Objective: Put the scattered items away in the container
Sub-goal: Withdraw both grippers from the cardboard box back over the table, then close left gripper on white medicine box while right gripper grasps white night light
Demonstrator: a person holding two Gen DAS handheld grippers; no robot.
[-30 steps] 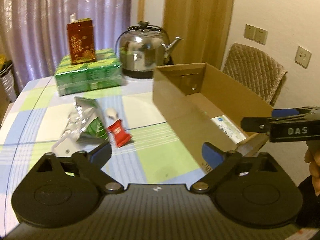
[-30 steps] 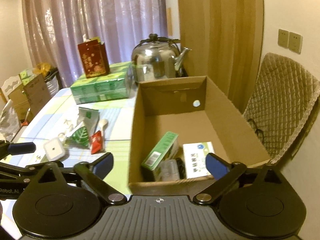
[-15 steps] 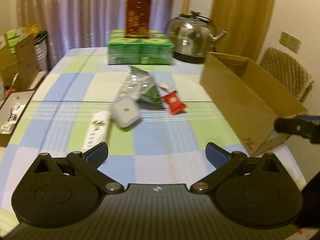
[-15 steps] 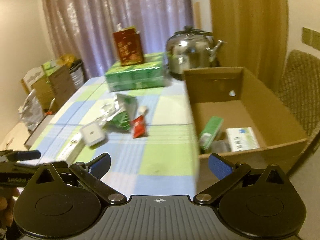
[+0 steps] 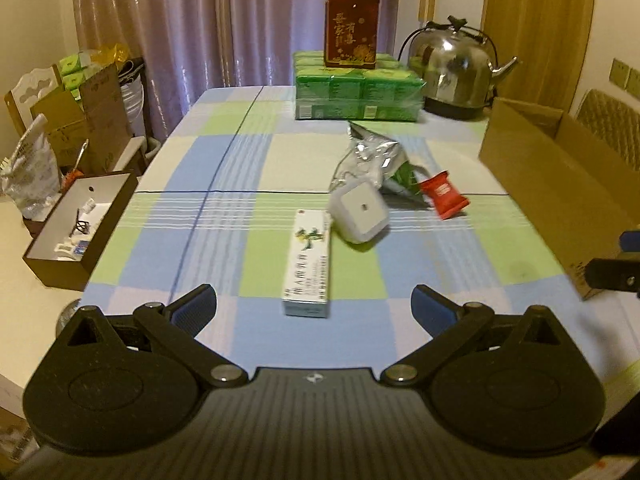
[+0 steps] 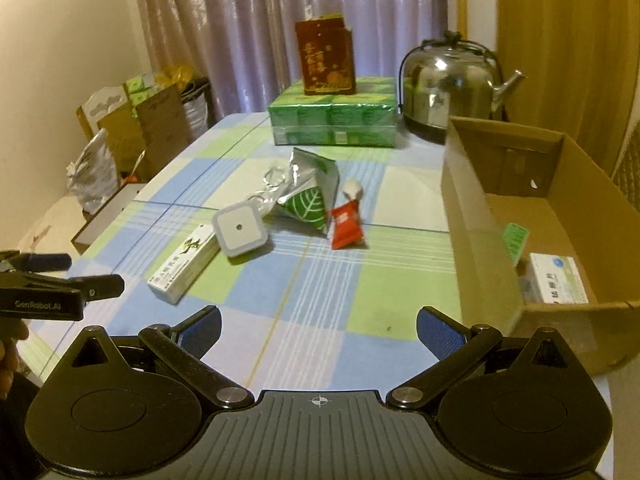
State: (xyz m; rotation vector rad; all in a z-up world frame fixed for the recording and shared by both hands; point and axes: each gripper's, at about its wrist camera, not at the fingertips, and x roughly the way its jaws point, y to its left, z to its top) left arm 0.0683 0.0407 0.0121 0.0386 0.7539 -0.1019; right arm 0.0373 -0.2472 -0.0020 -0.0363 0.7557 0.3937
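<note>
A long white carton (image 5: 308, 264) (image 6: 185, 263) lies on the checked tablecloth just beyond my open left gripper (image 5: 314, 307). Behind it sit a white square plug (image 5: 362, 213) (image 6: 240, 229), a silver and green foil pouch (image 5: 374, 162) (image 6: 310, 194) and a red sachet (image 5: 444, 196) (image 6: 346, 227). The open cardboard box (image 5: 560, 184) (image 6: 476, 216) stands on the right and holds a green carton (image 6: 515, 240) and a white carton (image 6: 558, 280). My right gripper (image 6: 318, 330) hangs open above the near table edge, empty.
A green shrink-wrapped pack (image 5: 358, 96) with a dark red box (image 5: 352, 28) on top and a steel kettle (image 5: 456, 66) stand at the back. An open brown box (image 5: 78, 224) and bags sit beside the table on the left. A chair (image 5: 612, 128) is behind the cardboard box.
Both grippers have swung left and pulled back from the cardboard box. The scattered items now sit ahead of them, and the white carton has come into the left wrist view.
</note>
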